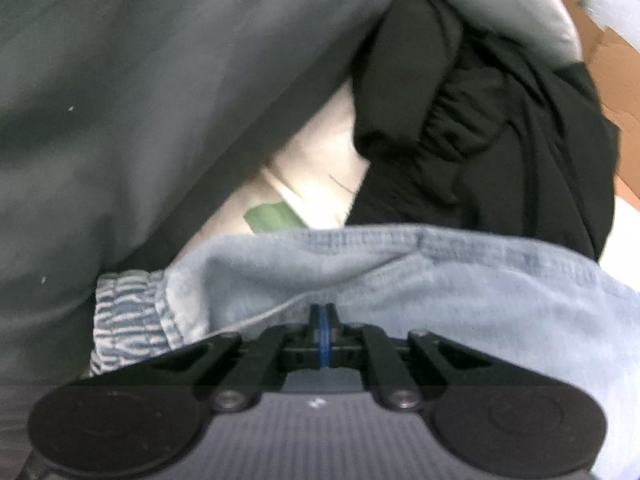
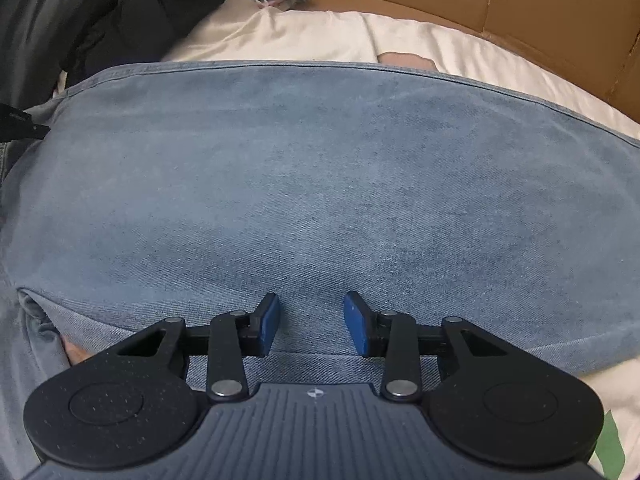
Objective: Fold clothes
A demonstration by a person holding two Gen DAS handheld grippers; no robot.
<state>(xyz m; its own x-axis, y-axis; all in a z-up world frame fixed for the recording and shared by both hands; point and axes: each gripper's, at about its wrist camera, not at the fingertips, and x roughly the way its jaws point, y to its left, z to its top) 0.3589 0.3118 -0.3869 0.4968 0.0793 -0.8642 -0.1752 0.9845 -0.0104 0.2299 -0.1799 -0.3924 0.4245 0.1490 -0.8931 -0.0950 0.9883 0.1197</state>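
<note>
Right claw [image 2: 311, 322] open over jeans [image 2: 320, 184].

Support surface: a bed under a cream-white sheet [image 2: 320, 36]. Blue denim garment [image 2: 320, 180] lies spread flat on the sheet, directly under and ahead of the right claw [image 2: 312, 322]. Ahead of the left claw [image 1: 322, 314]: heap of black clothing [image 1: 480, 140] on the sheet, grey fabric [image 1: 140, 100] to its left. Brown cardboard [image 2: 500, 4] lies beyond the denim's far edge. Green mark [image 1: 272, 216] on the sheet.
</note>
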